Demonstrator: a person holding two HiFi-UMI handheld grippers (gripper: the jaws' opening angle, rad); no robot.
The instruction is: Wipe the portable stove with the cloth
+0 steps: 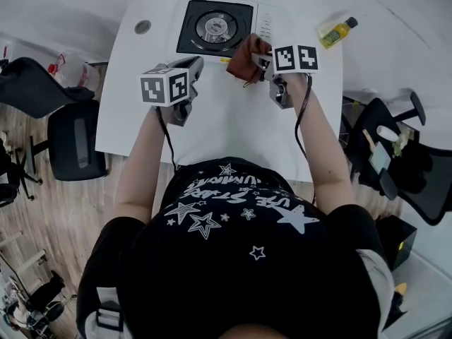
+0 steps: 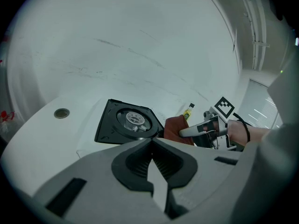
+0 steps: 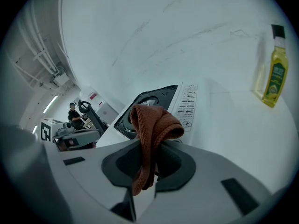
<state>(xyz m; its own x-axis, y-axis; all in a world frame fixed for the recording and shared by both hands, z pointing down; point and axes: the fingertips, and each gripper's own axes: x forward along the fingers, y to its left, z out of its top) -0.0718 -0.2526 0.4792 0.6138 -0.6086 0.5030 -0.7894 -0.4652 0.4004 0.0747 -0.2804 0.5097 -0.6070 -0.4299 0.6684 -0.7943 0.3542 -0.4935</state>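
Note:
The portable stove (image 1: 215,27) has a black top and a white control strip, and stands at the far middle of the white table (image 1: 226,126). A rust-brown cloth (image 1: 247,55) hangs bunched over the stove's near right corner. My right gripper (image 1: 260,62) is shut on it. In the right gripper view the cloth (image 3: 152,125) stands up out of the jaws of the right gripper (image 3: 154,146), with the stove (image 3: 149,104) just behind. My left gripper (image 1: 195,67) hovers at the stove's near edge, shut and holding nothing. The left gripper view shows the left gripper (image 2: 152,143), the stove (image 2: 126,122) and the cloth (image 2: 174,127).
A small bottle of yellow liquid (image 1: 336,32) lies at the table's far right; it also shows in the right gripper view (image 3: 273,73). A round cable hole (image 1: 143,27) is at the far left. Dark office chairs stand left (image 1: 74,143) and right (image 1: 406,168) of the table.

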